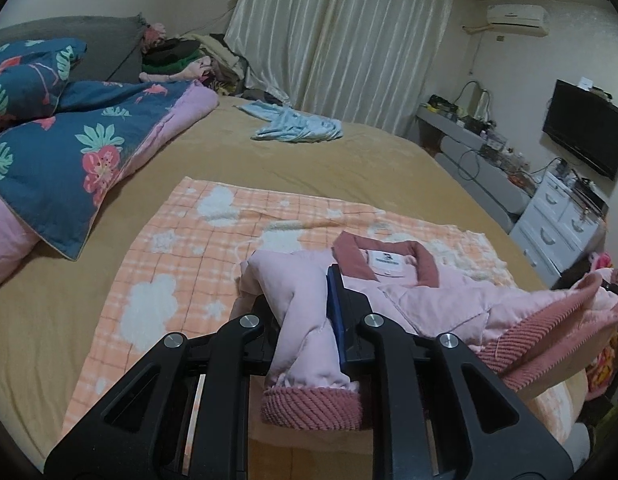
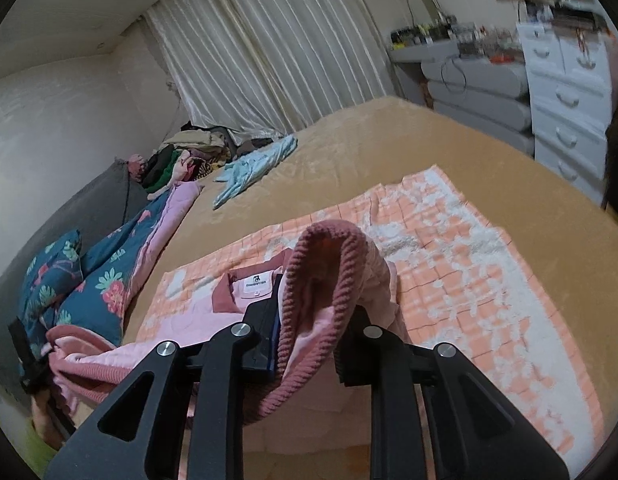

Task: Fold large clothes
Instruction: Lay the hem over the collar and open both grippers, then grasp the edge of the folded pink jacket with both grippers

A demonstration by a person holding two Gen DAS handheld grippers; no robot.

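A pink quilted jacket (image 1: pixel 437 300) with a dusty-red collar and ribbed cuffs lies on an orange checked blanket (image 1: pixel 181 248) on the bed. My left gripper (image 1: pixel 309 312) is shut on one pink sleeve, and its ribbed cuff (image 1: pixel 313 408) hangs below the jaws. In the right wrist view my right gripper (image 2: pixel 313 320) is shut on the jacket's other ribbed cuff (image 2: pixel 329 256), lifted above the blanket (image 2: pixel 469 280). The jacket body (image 2: pixel 197 320) and its collar label (image 2: pixel 257 280) lie to the left.
A tan bed cover (image 1: pixel 349 160) spreads around the blanket. A blue floral quilt (image 1: pixel 69 140) lies at the left. A light blue garment (image 1: pixel 297 124) lies farther back. A clothes pile (image 1: pixel 189 60) sits by the curtains. White drawers (image 1: pixel 557 220) and a TV (image 1: pixel 581 128) stand at the right.
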